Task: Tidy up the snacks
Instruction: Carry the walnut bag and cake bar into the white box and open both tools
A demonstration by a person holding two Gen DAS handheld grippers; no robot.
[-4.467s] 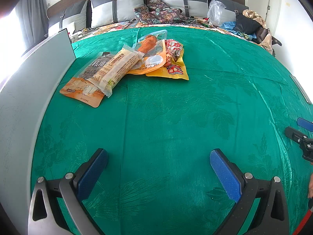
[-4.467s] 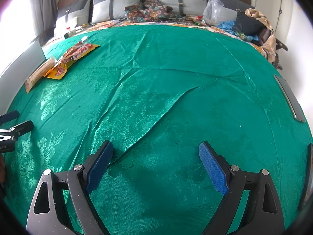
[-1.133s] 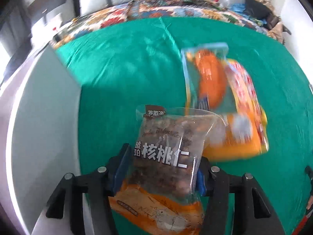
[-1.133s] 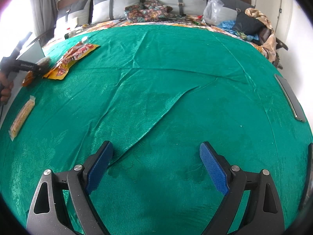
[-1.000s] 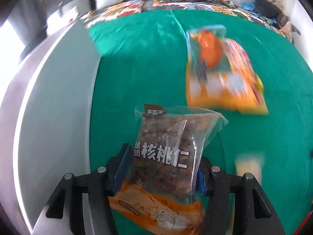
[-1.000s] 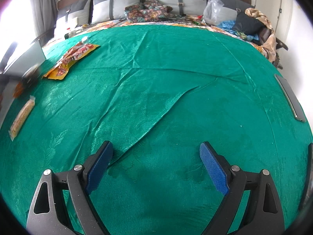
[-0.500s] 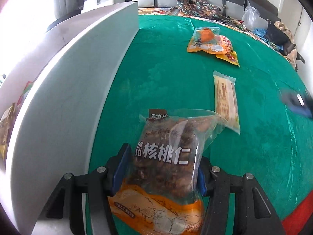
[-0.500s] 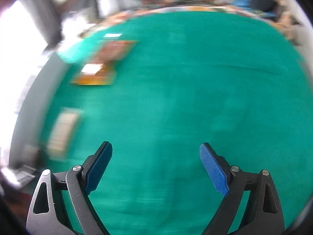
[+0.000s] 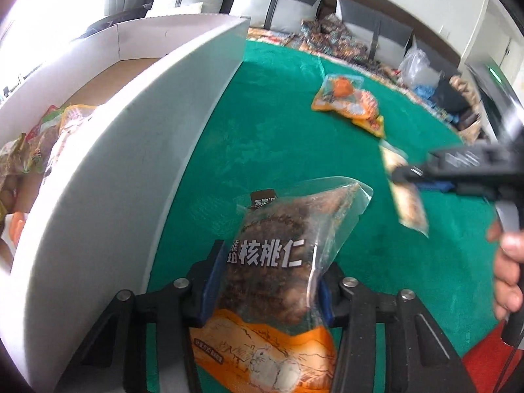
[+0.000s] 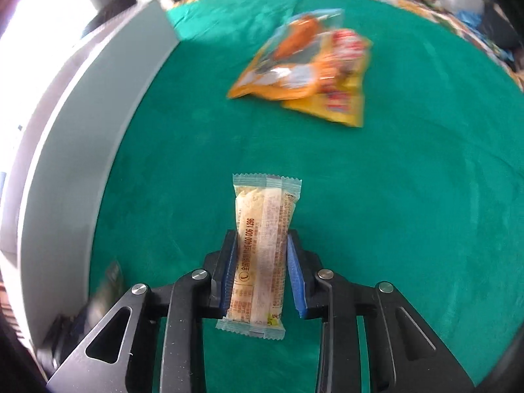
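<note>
My left gripper [image 9: 267, 281] is shut on a clear-and-orange walnut snack bag [image 9: 278, 262] and holds it above the green cloth, beside the white wall of a storage box [image 9: 137, 150]. My right gripper [image 10: 262, 275] is shut on a long pale snack bar [image 10: 263, 249] and holds it above the cloth. That gripper and its bar [image 9: 406, 196] also show blurred at the right of the left wrist view. Orange and yellow snack packets [image 10: 308, 68] lie farther off on the cloth; they also show in the left wrist view [image 9: 350, 104].
The white box holds several snack packets [image 9: 42, 144] at its left end. Its wall [image 10: 75, 150] runs along the left of the right wrist view. Pillows [image 9: 278, 3] and clutter line the far edge of the bed. The green cloth [image 10: 425, 196] spreads to the right.
My right gripper swung left, closed on the snack bar and lifted it. My left gripper carried the walnut bag back along the box wall; the box interior came into view.
</note>
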